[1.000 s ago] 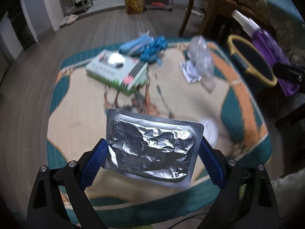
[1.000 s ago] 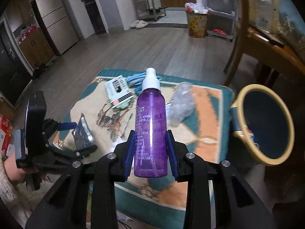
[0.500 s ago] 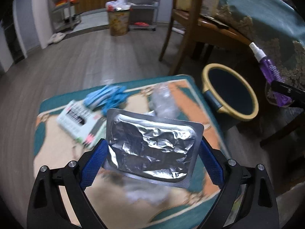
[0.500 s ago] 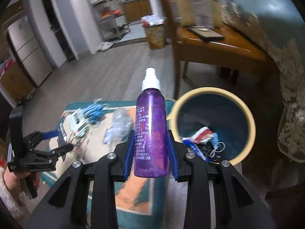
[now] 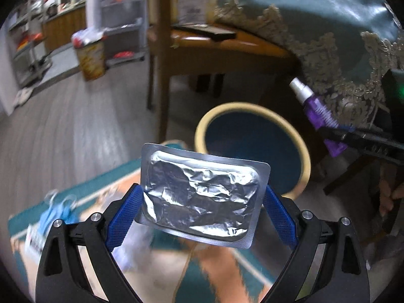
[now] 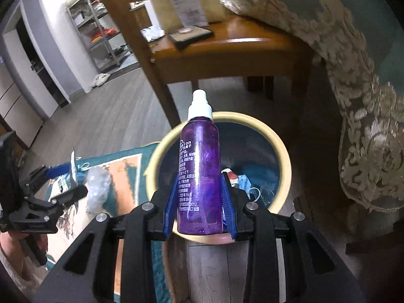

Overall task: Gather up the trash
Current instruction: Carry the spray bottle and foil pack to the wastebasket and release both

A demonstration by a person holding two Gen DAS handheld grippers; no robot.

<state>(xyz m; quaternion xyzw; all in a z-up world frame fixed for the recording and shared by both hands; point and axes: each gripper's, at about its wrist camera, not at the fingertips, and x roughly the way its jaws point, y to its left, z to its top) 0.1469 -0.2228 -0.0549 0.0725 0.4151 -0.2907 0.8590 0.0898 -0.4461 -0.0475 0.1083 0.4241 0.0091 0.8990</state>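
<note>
My left gripper (image 5: 202,199) is shut on a crumpled silver blister pack (image 5: 202,194), held flat across its blue pads, just short of a round bin with a cream rim (image 5: 252,106). My right gripper (image 6: 199,202) is shut on a purple spray bottle (image 6: 199,174) with a white cap, upright over the same bin (image 6: 285,166), which holds some wrappers. From the left wrist view the bottle (image 5: 318,111) hangs at the right, beyond the bin. The left gripper (image 6: 63,176) shows at the left edge of the right wrist view, over the rug.
A teal and orange rug (image 5: 214,272) carries a clear plastic wrapper (image 6: 97,184), blue gloves (image 5: 58,212) and a white box (image 5: 35,240). A wooden chair (image 6: 227,48) stands behind the bin. A lace-edged teal cloth (image 6: 366,116) hangs at the right. A full waste basket (image 5: 89,55) stands far back.
Both grippers have swung right from above the rug toward the round bin, each keeping its load. The bottle now stands over the bin's opening, and the blister pack is near its rim.
</note>
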